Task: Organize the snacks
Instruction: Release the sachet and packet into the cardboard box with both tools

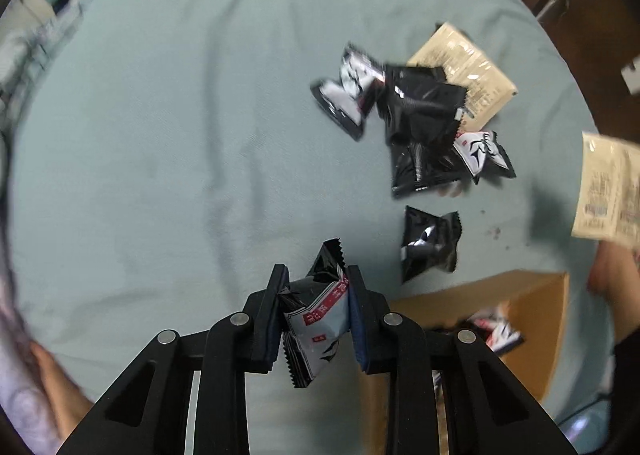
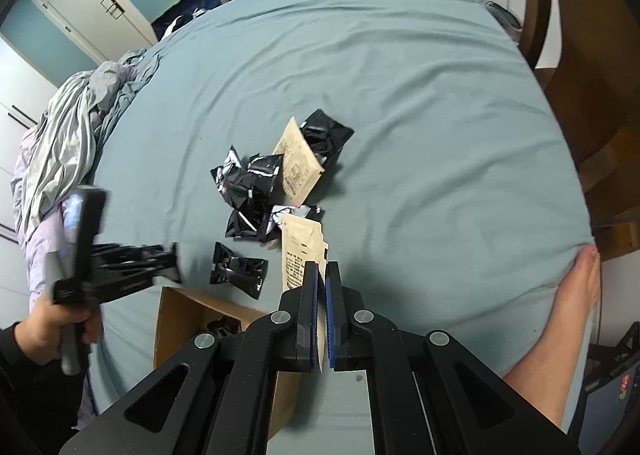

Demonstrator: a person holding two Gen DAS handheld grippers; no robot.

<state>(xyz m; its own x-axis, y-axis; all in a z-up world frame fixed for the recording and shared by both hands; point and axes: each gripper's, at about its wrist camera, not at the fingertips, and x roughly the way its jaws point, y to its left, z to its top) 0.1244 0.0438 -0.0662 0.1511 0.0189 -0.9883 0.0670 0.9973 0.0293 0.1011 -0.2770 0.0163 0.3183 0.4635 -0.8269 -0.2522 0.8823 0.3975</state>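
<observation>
Left gripper (image 1: 316, 311) clamps a grey-black snack packet (image 1: 316, 329), right gripper (image 2: 322, 311) pinches a beige sachet (image 2: 300, 251); cardboard box (image 1: 532, 339) contents mostly hidden behind fingers

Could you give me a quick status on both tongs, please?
Left tongs shut on black-and-grey snack packet. Right tongs shut on beige sachet. Cardboard box below, unobstructed.

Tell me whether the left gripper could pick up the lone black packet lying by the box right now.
Probably not yet: the left gripper is already shut on a grey-and-black snack packet. The lone black packet beside the cardboard box lies uncovered.
</observation>
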